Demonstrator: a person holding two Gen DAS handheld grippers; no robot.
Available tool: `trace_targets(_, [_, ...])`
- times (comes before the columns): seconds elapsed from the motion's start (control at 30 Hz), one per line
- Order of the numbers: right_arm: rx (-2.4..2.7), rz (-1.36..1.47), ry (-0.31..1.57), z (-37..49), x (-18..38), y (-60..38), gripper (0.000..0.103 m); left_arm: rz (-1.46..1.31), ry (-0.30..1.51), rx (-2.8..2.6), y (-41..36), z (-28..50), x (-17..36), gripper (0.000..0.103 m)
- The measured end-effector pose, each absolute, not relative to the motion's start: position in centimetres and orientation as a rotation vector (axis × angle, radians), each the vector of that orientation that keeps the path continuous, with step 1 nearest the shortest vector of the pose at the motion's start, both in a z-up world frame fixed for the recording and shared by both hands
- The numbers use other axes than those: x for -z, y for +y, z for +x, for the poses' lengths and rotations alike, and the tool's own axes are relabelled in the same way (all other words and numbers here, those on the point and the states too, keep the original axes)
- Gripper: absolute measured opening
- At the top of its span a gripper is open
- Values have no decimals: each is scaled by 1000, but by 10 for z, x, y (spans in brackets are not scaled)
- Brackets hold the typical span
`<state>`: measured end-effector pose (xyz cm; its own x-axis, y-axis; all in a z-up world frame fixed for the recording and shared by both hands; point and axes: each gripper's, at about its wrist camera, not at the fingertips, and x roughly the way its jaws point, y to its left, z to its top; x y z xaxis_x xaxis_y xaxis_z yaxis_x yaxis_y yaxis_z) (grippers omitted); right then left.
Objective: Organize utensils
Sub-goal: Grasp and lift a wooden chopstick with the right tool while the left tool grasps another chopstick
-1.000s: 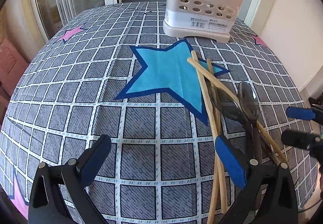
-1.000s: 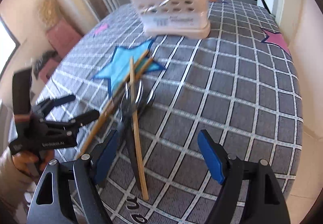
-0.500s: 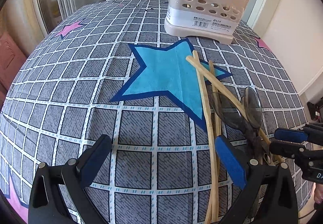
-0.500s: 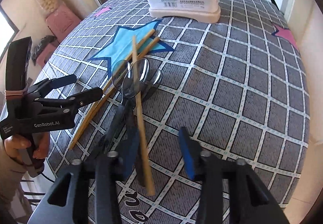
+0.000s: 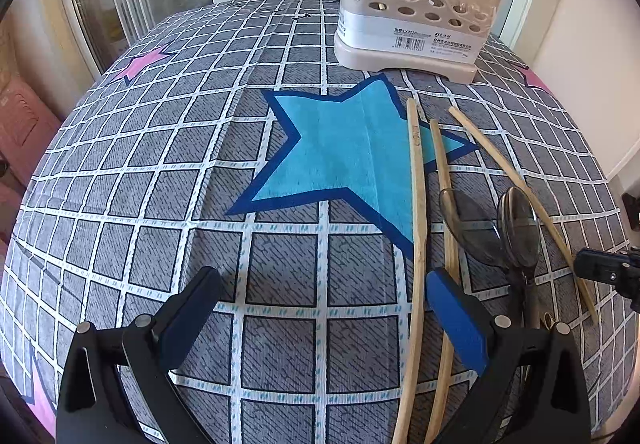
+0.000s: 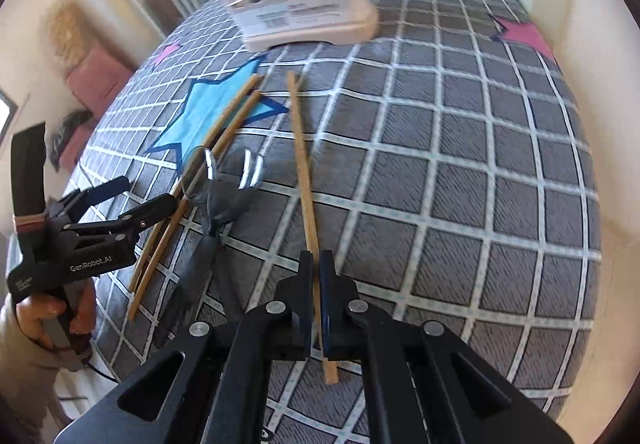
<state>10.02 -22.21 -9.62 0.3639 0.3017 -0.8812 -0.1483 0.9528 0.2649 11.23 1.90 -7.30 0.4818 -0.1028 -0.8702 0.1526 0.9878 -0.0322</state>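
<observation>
Big table under a grey checked cloth (image 5: 120,172) with a large blue star (image 5: 344,148) printed mid-surface; cream utensil holder (image 5: 412,32) stands at the far edge, already with a few handles poking out the top, count unclear. Right gripper (image 6: 316,284) has just been closing and its jaws are now pinched tight on one chopstick (image 6: 302,164), gripped near its near end, the rest of the stick running out ahead toward the holder. Left gripper (image 5: 320,312) hangs over bare cloth, jaws wide, nothing between them. Loose items: three chopsticks total, the held one plus two (image 6: 224,140) lying side by side across the star's tip; two spoons (image 5: 492,228) with dark handles lie between the pair and the held stick. Step in hand is judged as lifting that chopstick for the holder: lift clear, since a grip this near the end will likely let the far tip droop, then swing the stick upright and drop it tip-first into a slot without knocking the holder.
</observation>
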Motion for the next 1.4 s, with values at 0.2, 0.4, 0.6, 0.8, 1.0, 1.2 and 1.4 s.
trace_targets(0.2, [-285, 98, 1224, 102, 96, -222, 15, 90, 1075, 176, 12, 124, 73, 103])
trace_targets(0.4, [-292, 7, 1218, 132, 86, -201, 48, 150, 1096, 203, -1, 143, 70, 103])
trace_targets(0.6, [-274, -87, 1274, 170, 96, -174, 44, 180, 1108, 223, -9, 160, 69, 103])
trace_targets(0.8, [-273, -198, 1324, 190, 98, -151, 32, 206, 1141, 262, -16, 173, 69, 103])
trace_targets(1.0, [-286, -256, 1344, 195, 101, -133, 10, 204, 1188, 324, -19, 178, 67, 103])
trace_targets(1.2, [-310, -229, 1329, 191, 101, -128, 6, 273, 1227, 409, -37, 179, 60, 84])
trace_targets(1.4, [-338, -175, 1311, 178, 94, -154, 6, 327, 1274, 475, -58, 179, 56, 42])
